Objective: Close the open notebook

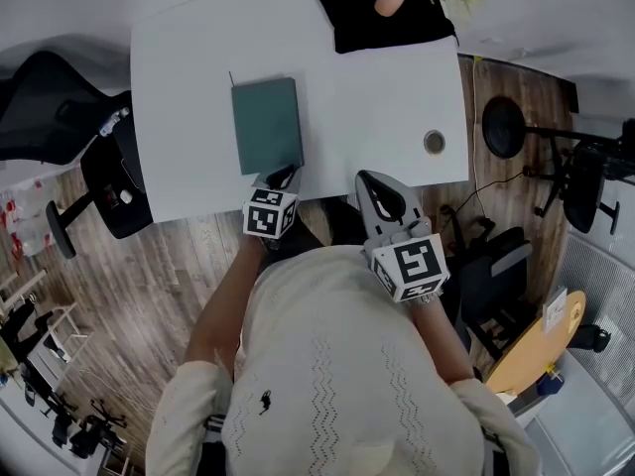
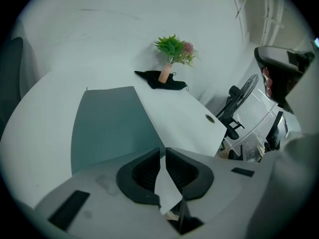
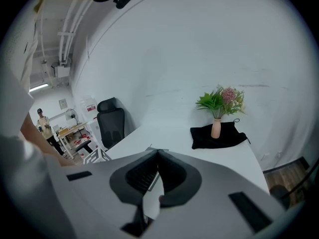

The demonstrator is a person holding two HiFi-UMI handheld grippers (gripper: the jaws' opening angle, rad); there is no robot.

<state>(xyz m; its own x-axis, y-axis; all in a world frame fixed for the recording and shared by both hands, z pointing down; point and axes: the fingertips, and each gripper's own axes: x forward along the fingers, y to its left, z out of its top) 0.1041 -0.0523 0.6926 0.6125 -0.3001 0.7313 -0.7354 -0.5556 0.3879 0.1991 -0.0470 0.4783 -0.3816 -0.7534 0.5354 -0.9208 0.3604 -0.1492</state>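
Seems done: dark teal rectangular notebook (image 1: 267, 124) lying shut on white bench (image 1: 377, 97). Left gripper (image 1: 282, 176) jaws nearly together, empty; next, withdraw.

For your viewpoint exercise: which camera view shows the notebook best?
The head view: the closed notebook lies flat on the table, almost its whole outline visible. The left gripper view shows its cover close up but partly hidden. The right gripper view shows at most a sliver.
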